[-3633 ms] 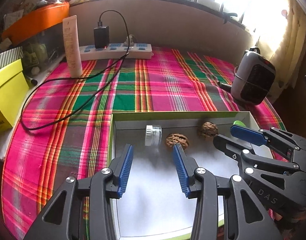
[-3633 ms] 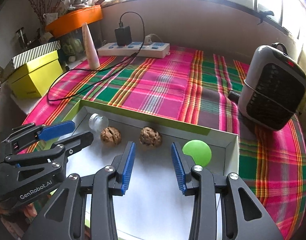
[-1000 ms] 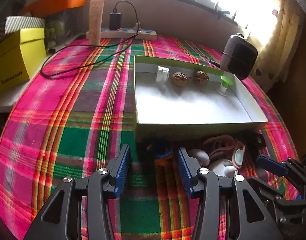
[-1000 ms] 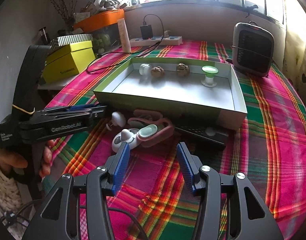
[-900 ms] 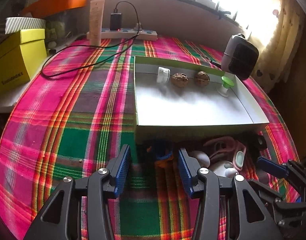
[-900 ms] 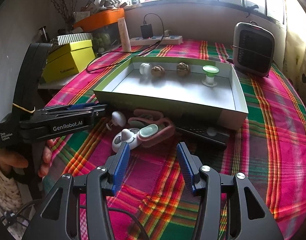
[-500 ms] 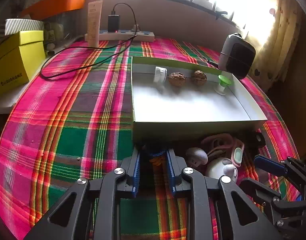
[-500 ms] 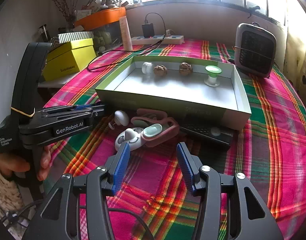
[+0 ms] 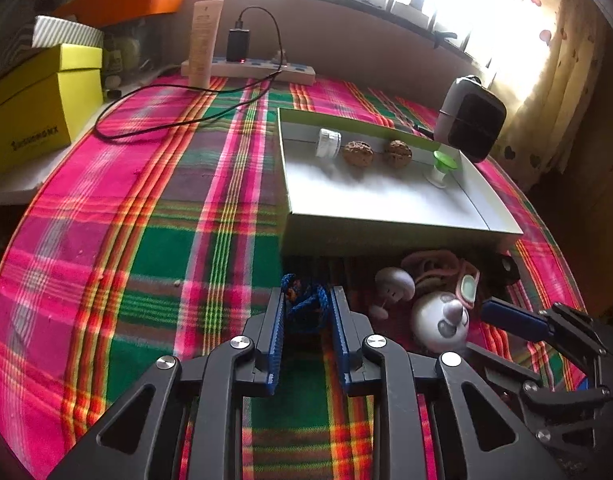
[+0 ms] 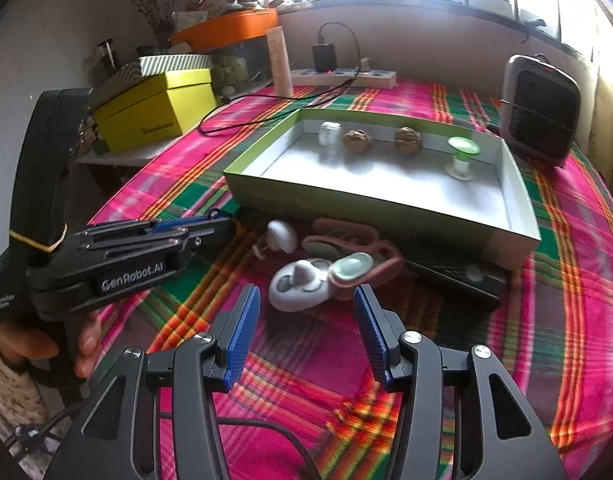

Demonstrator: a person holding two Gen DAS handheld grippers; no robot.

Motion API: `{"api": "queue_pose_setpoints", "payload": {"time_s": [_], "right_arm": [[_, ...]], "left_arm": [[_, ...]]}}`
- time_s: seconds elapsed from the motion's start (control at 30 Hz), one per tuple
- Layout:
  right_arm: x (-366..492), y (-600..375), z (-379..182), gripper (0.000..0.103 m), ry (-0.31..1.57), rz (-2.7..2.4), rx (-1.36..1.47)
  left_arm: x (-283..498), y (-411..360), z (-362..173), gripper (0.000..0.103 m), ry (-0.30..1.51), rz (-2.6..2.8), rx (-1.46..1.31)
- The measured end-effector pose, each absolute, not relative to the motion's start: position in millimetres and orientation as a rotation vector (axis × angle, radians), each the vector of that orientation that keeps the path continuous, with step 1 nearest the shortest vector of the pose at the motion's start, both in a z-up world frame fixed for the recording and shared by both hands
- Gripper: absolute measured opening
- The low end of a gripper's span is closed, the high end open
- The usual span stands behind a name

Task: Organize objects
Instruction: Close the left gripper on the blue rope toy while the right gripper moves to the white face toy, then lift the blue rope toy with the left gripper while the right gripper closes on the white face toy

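Observation:
My left gripper [image 9: 306, 300] is shut on a blue braided cord [image 9: 306, 304] just before the near wall of the green-edged white tray [image 9: 386, 236]. The tray holds a small white jar [image 9: 327, 143], two walnuts [image 9: 358, 153] and a green-topped stand [image 9: 443, 166]. Beside the cord lie a white mushroom-shaped piece [image 9: 394, 282], a white round case [image 9: 440, 322] and a pink strap item [image 9: 450, 268]. My right gripper [image 10: 306, 308] is open above the white case [image 10: 300, 284], next to a black remote [image 10: 454, 276].
A small heater [image 10: 538, 110] stands right of the tray. A power strip with charger and cable [image 9: 250, 66], a cream tube [image 9: 204, 42] and a yellow box [image 9: 34, 116] line the back and left. A plaid cloth [image 9: 146, 220] covers the table.
My left gripper has closed on the blue cord before the tray. Both grippers earlier hovered over the tray, then drew back to the objects in front of it. The right stays open.

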State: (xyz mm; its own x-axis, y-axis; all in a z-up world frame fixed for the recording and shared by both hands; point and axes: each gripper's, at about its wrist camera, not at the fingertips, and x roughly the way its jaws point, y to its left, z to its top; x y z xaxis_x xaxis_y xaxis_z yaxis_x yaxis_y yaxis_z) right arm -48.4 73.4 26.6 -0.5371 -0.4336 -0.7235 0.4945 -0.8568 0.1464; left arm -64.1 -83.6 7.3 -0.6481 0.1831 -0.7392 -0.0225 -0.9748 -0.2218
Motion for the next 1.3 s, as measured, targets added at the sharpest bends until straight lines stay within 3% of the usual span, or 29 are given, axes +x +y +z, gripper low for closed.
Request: {"api": "queue_pose_setpoints", "payload": {"time_s": [0.83, 1.3], "right_arm": [[-61, 43, 14, 0.050, 0.206, -2.256, 1.121], [-67, 28, 12, 0.050, 0.323, -2.288, 1.115]], "left_arm": [[-53, -113, 6, 0.018, -0.384, 2.755, -1.293], [-53, -113, 6, 0.028, -0.405, 2.723, -1.282]]}}
